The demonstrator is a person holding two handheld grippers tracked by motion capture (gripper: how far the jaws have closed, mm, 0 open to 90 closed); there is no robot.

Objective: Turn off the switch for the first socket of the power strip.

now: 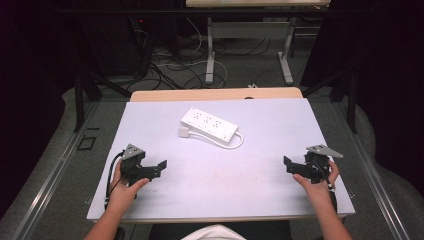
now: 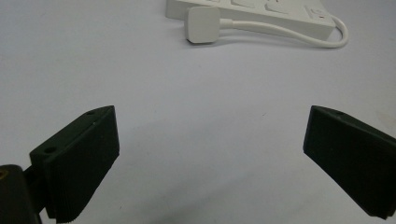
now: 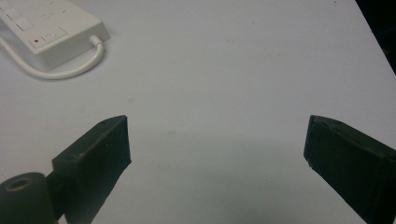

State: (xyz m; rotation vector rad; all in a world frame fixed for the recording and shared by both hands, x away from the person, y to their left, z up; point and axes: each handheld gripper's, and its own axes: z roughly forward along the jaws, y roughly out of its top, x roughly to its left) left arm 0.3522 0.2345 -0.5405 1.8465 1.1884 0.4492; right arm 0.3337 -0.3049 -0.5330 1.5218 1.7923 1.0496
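A white power strip (image 1: pixel 209 124) lies at the middle of the table toward the back, its flat white plug (image 1: pixel 184 132) resting beside its left end and its cable (image 1: pixel 239 142) looping round the right end. My left gripper (image 1: pixel 159 167) sits low over the front left of the table, open and holding nothing. My right gripper (image 1: pixel 287 163) sits at the front right, also open and holding nothing. The left gripper view has its wide-apart jaws (image 2: pixel 210 126) aimed toward the plug (image 2: pixel 202 24) and the strip (image 2: pixel 261 9). The right gripper view (image 3: pixel 217 133) shows the strip's switch end (image 3: pixel 51 28) far left.
A white sheet (image 1: pixel 250 185) covers the table, with a wooden strip (image 1: pixel 215 94) bare along the back edge. Beyond it are another desk's legs (image 1: pixel 210 60) and floor cables (image 1: pixel 165 65). Dark curtains and metal rails flank both sides.
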